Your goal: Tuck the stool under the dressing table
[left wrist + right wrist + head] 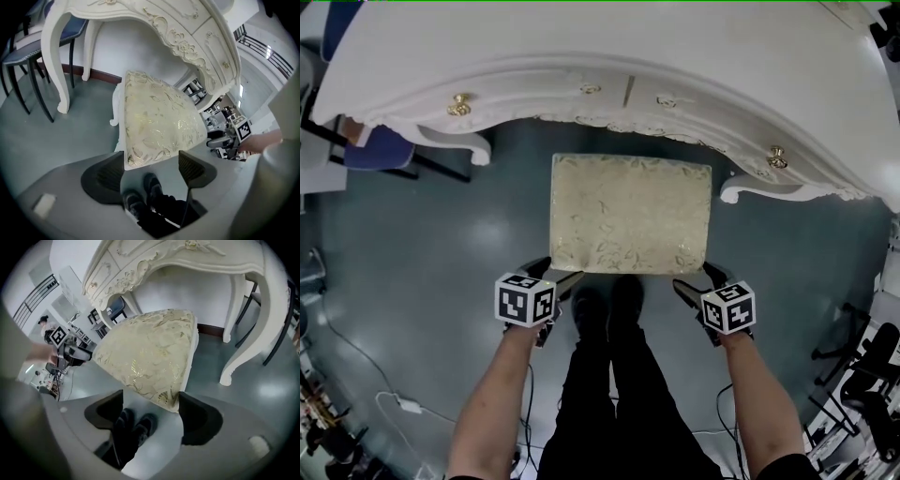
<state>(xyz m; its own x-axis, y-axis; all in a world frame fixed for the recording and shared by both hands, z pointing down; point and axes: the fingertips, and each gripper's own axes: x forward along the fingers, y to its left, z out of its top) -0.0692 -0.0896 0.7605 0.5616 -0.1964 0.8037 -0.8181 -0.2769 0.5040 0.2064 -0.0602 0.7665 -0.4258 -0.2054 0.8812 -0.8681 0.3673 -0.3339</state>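
Note:
The stool [628,214], a rectangular cream seat with a gold leaf pattern, stands on the floor just in front of the white carved dressing table [581,56]; its far edge lies under the table's front rim. My left gripper [555,274] is at the seat's near left corner and my right gripper [696,278] is at the near right corner. In the left gripper view the stool [159,122] has its corner between the spread jaws of the left gripper [151,159], with no pad pressing on it. The right gripper [151,399] likewise frames the stool [150,352] corner with a gap.
The table's curved white legs [455,141] [759,190] flank the stool on either side. A dark blue chair [380,148] stands at the left behind the leg. The person's black shoes [605,305] are right behind the stool. Cables [403,403] and stands [862,375] lie at the sides.

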